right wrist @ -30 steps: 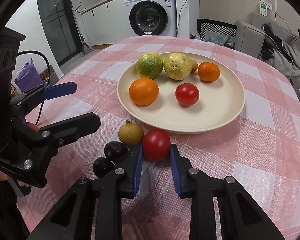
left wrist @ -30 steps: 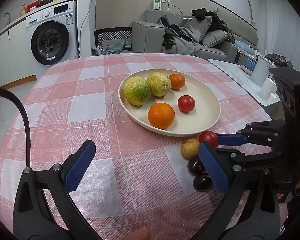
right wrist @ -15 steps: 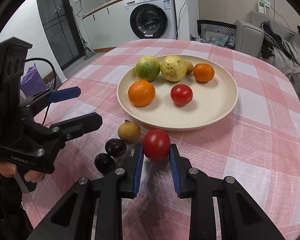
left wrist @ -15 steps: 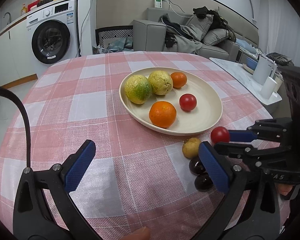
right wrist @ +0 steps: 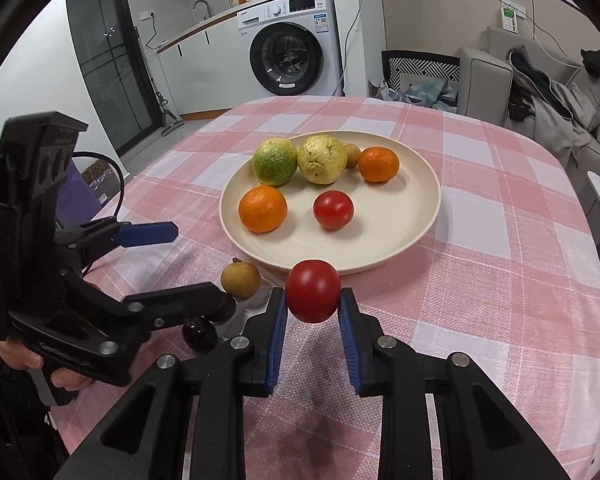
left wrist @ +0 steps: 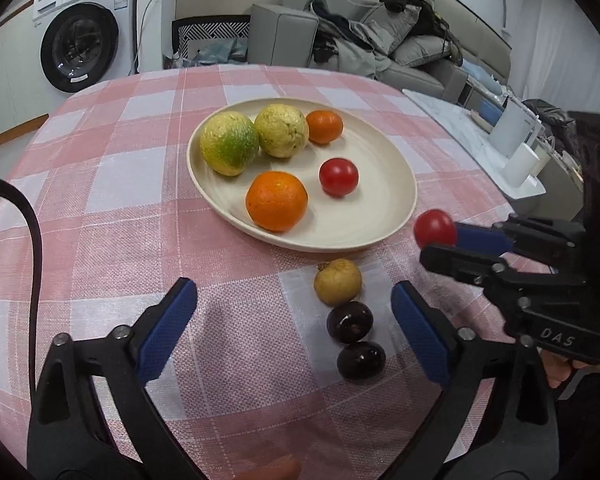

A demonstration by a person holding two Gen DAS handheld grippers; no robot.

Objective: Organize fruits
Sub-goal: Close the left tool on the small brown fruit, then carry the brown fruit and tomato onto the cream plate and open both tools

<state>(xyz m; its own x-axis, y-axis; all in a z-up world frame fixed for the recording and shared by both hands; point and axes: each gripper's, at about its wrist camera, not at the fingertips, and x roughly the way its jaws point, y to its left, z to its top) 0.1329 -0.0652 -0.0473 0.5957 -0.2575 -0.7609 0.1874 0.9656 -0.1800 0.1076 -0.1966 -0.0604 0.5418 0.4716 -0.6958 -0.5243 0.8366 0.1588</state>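
My right gripper (right wrist: 313,300) is shut on a red tomato (right wrist: 313,291) and holds it above the cloth just in front of the cream plate (right wrist: 420,220); the held tomato also shows in the left wrist view (left wrist: 434,228). The plate (left wrist: 396,208) holds an orange (left wrist: 276,201), a second tomato (left wrist: 338,176), a green-yellow citrus (left wrist: 229,143), a yellow guava (left wrist: 281,131) and a mandarin (left wrist: 324,126). On the cloth lie a small brown fruit (left wrist: 337,281) and two dark plums (left wrist: 349,321) (left wrist: 360,360). My left gripper (left wrist: 293,318) is open and empty, near these.
A pink checked cloth (left wrist: 99,208) covers the round table. A washing machine (right wrist: 287,52) and a sofa (left wrist: 400,48) stand beyond it. A side table with white containers (left wrist: 512,140) is at the right.
My right gripper has lifted the tomato off the cloth and carried it up toward the plate's near rim. The left gripper stays open and has shifted slightly closer to the loose fruit.
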